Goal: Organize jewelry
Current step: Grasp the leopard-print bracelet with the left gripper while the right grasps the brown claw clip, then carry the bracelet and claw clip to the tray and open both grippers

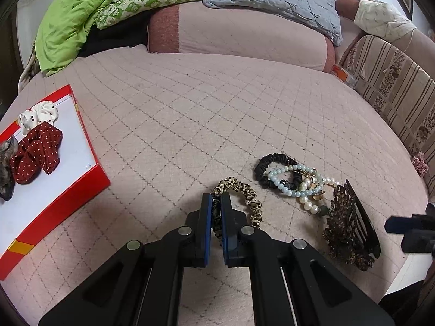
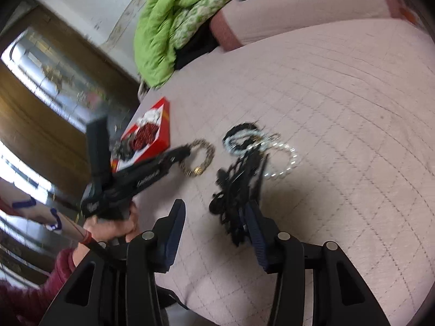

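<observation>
Left gripper [image 1: 216, 212] clamped tight on the leopard scrunchie [image 1: 239, 203] lying on the quilted bed [image 1: 190, 114], right gripper [image 2: 214, 228] half open beside the dark hair comb [image 2: 236, 190], holding nothing, red box [image 1: 68, 198] off left

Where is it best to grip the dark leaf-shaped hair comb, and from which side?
Grip the hair comb across its plain spine, coming from above on the side away from the beads. It lies flat; its teeth and ornate leaf would likely slip or snag, and the beads touch its far end.
</observation>
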Available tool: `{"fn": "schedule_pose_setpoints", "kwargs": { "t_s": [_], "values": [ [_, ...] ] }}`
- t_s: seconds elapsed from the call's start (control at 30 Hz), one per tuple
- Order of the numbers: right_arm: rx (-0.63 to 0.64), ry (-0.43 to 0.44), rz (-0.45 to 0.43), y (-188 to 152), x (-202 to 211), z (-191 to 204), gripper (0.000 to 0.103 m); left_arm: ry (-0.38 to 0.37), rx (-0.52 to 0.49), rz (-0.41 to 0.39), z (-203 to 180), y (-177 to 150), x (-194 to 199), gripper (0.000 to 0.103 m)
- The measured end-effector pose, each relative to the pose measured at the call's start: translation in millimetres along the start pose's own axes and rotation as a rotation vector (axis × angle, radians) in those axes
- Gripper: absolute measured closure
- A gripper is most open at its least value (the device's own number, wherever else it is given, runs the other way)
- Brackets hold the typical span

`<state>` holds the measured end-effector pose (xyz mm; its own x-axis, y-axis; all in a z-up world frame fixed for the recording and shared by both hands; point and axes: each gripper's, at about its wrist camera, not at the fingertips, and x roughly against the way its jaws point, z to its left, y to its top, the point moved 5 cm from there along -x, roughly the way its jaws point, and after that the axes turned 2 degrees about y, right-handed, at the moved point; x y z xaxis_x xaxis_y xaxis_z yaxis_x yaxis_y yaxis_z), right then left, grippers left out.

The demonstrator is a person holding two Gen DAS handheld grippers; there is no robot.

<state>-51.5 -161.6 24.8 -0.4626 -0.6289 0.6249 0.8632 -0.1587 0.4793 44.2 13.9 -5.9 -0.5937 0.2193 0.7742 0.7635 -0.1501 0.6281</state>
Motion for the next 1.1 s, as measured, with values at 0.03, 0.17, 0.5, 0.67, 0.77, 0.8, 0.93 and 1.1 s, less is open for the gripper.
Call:
{"fn": "schedule_pose_setpoints", "kwargs": {
  "t_s": [0.03,0.17,0.5,0.67,0.77,0.8,0.93,1.1],
  "values": [
    [0.000,-0.015,-0.003,1,-1,-1,0.047,0.002,0.002,-0.001,1,0,0,0.097],
    [0.079,-0.054,0.013,3,-17,17,0.041,0.001,0.012,-0.003,4,1,0,0.097],
    [0.284,-0.311,0.095,-8,-51,22,0.062,-0.007,0.012,-0.032,7,3,9,0.097],
    [0.272,-0.300,0.035,-3,-34,20,0.069,-0.027,0.025,-0.067,7,7,17,0.097],
    [0.258,-0.265,-0.041,3,-18,24,0.069,-0.040,0.019,-0.101,5,11,25,0.097],
    [0.250,-0.245,-0.075,6,-12,25,0.069,-0.040,0.016,-0.115,4,12,28,0.097],
    [0.234,-0.218,-0.145,12,1,29,0.069,-0.033,0.006,-0.176,4,18,43,0.097],
    [0.232,-0.202,-0.177,16,5,35,0.069,-0.033,0.023,-0.211,14,23,56,0.097]
  ]
}}
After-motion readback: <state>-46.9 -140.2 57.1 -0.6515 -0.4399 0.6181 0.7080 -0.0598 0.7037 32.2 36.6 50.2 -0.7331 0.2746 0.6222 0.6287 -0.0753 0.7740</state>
